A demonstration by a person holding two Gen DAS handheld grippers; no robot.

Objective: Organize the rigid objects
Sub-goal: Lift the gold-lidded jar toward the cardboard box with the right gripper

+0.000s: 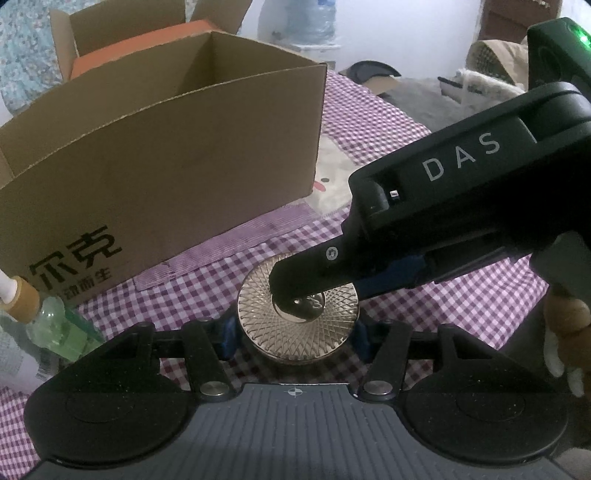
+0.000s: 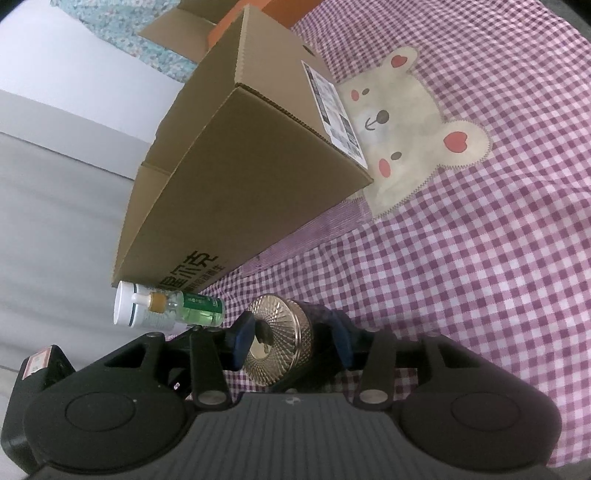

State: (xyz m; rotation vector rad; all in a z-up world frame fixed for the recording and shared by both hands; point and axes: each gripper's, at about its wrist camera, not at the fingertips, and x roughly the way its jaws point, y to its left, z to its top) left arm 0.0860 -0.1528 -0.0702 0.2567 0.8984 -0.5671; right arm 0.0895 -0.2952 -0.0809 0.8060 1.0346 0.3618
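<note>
So the biggest thing here is the bed's checked sheet (image 2: 480, 258), and sitting on it at the far left is an open cardboard box (image 1: 166, 166). That's pretty clearly where the stuff is meant to go.

Both tools are on one item, the round gold tin (image 1: 295, 332), which is near the middle, just this side of the box. The left tool (image 1: 294, 339) is pinching it, with its pads against the rim on either side. The right tool (image 2: 291, 336) comes in from the right and straddles the tin's flat faces. One fingertip touches the centre of the top. I honestly can't tell if the other one is pressing. I also can't tell if the tin is on the sheet or lifted off it.

This looks like a handover to me. If so, the left tool should stay snug on the rim, since the patterned metal looks slippery. The right tool should back straight out without knocking the tin, and then the tin gets lifted over the box wall.

Count:
- two cardboard boxes, the second box (image 1: 92, 29) being behind the first
- two tools
- two bottles at the near left, a white bottle (image 2: 123, 304) and a green bottle (image 2: 199, 308)
- one tin
</note>
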